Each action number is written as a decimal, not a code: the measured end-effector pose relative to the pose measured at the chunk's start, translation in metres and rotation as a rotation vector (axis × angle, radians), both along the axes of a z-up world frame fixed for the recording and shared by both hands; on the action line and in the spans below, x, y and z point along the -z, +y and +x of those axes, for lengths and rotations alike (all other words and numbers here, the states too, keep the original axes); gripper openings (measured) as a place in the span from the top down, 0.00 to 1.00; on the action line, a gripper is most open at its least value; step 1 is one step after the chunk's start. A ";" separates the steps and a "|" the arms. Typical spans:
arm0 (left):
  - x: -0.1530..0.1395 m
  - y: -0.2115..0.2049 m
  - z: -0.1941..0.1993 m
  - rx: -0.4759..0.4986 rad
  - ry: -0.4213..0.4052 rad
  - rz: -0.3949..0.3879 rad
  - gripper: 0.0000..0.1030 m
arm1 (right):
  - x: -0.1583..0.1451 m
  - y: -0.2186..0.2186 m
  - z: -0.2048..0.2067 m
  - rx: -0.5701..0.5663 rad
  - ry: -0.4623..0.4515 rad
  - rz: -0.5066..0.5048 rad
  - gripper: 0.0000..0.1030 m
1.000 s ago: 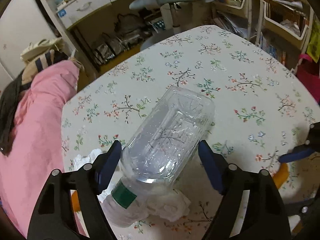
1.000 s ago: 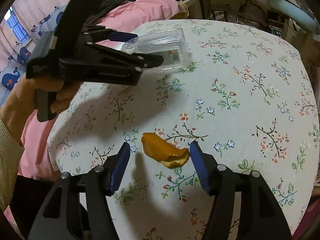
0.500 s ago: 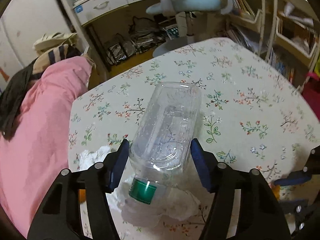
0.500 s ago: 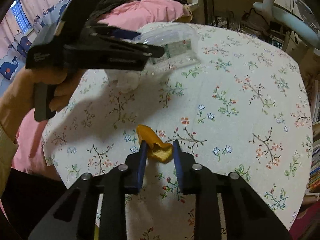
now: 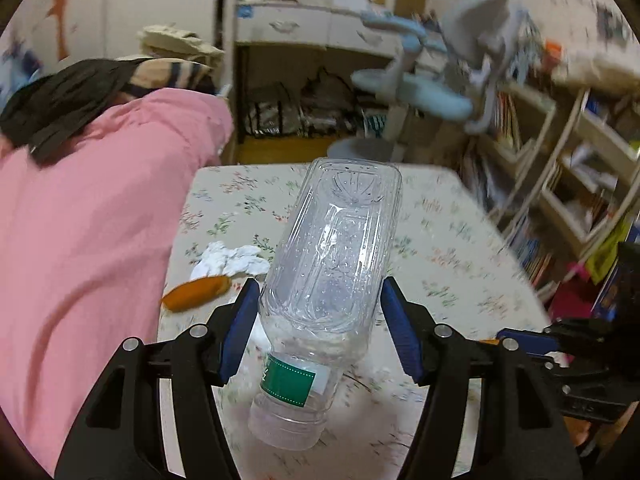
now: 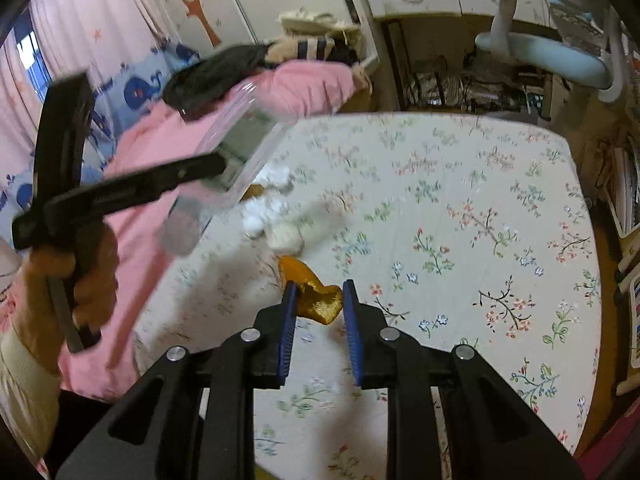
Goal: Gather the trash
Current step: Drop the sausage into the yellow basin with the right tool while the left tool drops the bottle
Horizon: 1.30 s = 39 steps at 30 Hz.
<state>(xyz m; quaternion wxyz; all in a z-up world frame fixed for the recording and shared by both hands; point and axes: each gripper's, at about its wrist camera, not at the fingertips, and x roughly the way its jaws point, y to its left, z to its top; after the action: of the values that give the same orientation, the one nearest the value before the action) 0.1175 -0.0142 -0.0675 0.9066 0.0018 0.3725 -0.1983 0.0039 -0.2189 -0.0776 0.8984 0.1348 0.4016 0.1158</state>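
Gripping the bottle [image 5: 332, 264] left and a peel [image 6: 316, 300] right, you leave tissues [image 6: 276, 216] and another peel [image 5: 196, 298] on the table [image 6: 460, 208].

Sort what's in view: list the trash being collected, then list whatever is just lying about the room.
Trash:
- clear plastic bottle, clamped in the left gripper
- orange peel, pinched in the right gripper
- second peel piece on the table
- crumpled tissues

Lying about:
- pink bedding
- desk chair
- bookshelves
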 end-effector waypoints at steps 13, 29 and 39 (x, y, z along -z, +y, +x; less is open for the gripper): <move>-0.023 0.047 -0.107 -0.110 -0.101 -0.161 0.42 | -0.028 0.015 -0.067 0.024 -0.132 0.074 0.77; -0.011 0.055 -0.185 -0.126 -0.105 -0.159 0.42 | 0.019 0.082 -0.125 -0.124 0.018 0.022 0.77; -0.001 0.054 -0.214 -0.126 -0.099 -0.136 0.42 | 0.053 0.102 -0.145 -0.170 0.141 -0.030 0.61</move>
<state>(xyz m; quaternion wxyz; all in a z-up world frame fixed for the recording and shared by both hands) -0.0968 0.0396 -0.0665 0.9326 -0.0734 0.3121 -0.1655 -0.1407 -0.1172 -0.1307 0.8567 0.0945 0.4756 0.1760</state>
